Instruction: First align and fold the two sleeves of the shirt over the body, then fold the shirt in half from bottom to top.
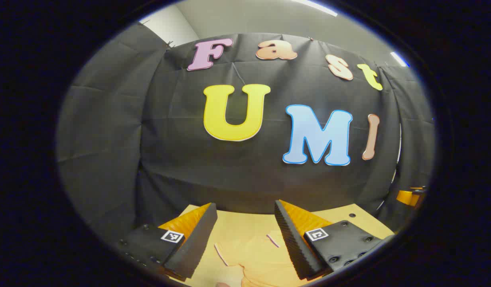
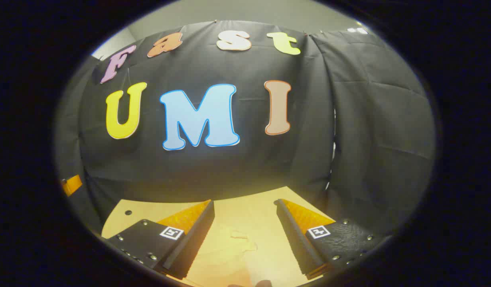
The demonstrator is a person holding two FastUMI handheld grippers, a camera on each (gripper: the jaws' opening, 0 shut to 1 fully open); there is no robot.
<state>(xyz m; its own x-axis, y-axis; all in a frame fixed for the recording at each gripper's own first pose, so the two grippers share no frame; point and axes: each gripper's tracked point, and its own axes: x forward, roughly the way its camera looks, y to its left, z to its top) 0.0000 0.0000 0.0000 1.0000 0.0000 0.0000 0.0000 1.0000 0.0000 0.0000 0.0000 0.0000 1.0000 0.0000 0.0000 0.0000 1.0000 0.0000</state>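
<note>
Below both claws, surface (image 1: 233, 225) carries shirt (image 1: 261, 259), pale, lying flat ahead of my open fingers. Left claw (image 1: 245, 235) wide open, empty; right claw (image 2: 245, 235) likewise. I judge no fold made; sleeves, then bottom-to-top fold remain.

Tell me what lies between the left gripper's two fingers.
In the left gripper view, the open left gripper frames part of the shirt lying on the table; nothing is gripped.

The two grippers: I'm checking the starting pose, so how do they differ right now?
The left gripper hangs over a shirt sleeve end with a pale trimmed edge; the right gripper hangs over a plain crumpled edge of it. Both are open, holding nothing, above the table.
</note>
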